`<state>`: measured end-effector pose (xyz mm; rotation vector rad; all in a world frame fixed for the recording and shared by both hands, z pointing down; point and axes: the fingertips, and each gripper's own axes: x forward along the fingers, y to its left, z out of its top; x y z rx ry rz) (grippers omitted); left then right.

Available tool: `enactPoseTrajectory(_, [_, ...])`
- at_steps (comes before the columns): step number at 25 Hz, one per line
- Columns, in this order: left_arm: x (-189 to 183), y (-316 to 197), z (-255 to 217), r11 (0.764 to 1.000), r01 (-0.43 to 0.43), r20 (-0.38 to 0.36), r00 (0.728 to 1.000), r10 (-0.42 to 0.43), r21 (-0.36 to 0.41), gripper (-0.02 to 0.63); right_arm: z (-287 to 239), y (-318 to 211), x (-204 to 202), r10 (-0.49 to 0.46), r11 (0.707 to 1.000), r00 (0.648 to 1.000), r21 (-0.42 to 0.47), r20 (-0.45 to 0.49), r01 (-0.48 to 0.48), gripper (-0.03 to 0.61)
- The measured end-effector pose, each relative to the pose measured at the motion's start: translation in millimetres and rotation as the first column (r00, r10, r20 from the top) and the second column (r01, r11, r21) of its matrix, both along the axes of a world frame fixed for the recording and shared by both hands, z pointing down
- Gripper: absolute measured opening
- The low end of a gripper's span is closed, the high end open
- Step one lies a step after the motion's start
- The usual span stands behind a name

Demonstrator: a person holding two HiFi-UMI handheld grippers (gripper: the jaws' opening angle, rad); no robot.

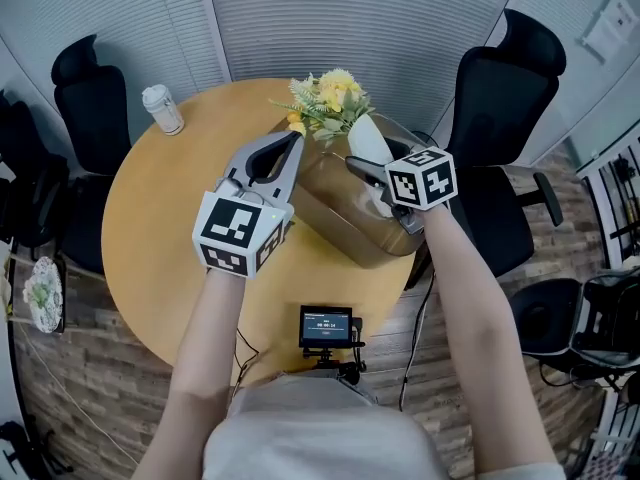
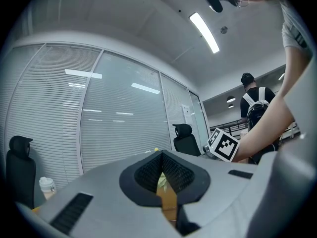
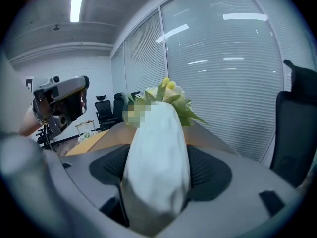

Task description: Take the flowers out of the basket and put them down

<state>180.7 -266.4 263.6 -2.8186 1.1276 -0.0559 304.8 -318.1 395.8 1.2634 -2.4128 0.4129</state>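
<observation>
Smooth wooden table, matt white paper wrap round the flowers — glossy see-through plastic basket.

Head view steeply down over table; gripper views low, close, facing shared blinds.

flowers yellow, leaves green, wrap white; basket translucent brown; table tan wood; marker cubes black-white squares
</observation>
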Motion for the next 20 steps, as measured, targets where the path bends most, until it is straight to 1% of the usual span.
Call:
enactPoseTrajectory(6, [-13.2, 5.2, -8.4, 1.000, 0.000, -0.016, 1.000, 0.000, 0.014, 0.005, -18.5, 6.3, -5.5, 0.032, 0.998, 0.999, 0.049, 0.005, -0.033, 0.374])
enactPoseTrajectory(10, [-20.9, 10.4, -11.4, 1.000, -0.005, -0.026, 1.000, 0.005, 0.021, 0.005, -33.8, 10.9, -11.2, 0.055, 0.993, 0.998, 0.101, 0.013, -0.056, 0.374])
enactPoseTrajectory(15, [-31.4, 15.8, -17.2, 0.999, -0.012, -0.033, 0.999, 0.013, 0.030, 0.005, -57.9, 16.9, -21.0, 0.089, 0.979, 0.996, 0.185, 0.018, -0.090, 0.374])
enactPoseTrajectory(20, [-44.4, 23.2, -23.4, 0.999, -0.015, -0.045, 0.999, 0.017, 0.045, 0.005, -79.7, 22.7, -33.8, 0.120, 0.962, 0.992, 0.241, 0.038, -0.125, 0.374])
